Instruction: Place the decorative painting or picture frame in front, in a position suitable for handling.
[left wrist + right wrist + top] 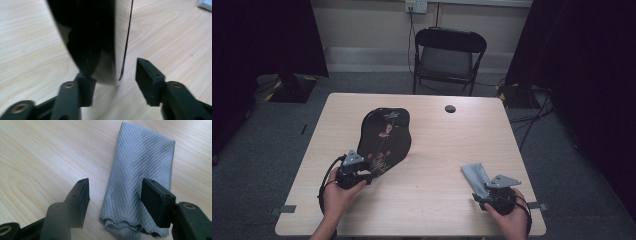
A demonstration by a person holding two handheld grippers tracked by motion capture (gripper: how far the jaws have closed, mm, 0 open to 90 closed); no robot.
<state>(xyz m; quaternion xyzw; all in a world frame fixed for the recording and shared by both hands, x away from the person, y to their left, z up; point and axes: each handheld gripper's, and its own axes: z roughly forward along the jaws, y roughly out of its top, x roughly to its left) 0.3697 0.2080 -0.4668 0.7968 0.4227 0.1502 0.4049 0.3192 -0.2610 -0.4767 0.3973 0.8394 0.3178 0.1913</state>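
Observation:
A glossy black tray [384, 137] with a floral pattern lies left of the table's middle. My left gripper [362, 172] is at its near edge, held by a hand. In the left gripper view the tray [87, 37] has its rim between the open jaws of the gripper [113, 80], close to the left jaw. A folded grey cloth [474, 175] lies at the near right. My right gripper [484, 192] sits at its near end. In the right gripper view the cloth [140, 175] lies between the open jaws of the gripper [115, 195].
The light wooden table [437, 200] has a round dark hole [450, 108] near its far edge. A black folding chair [449, 55] stands behind the table. Dark curtains hang at both sides, and cables run on the floor at the right.

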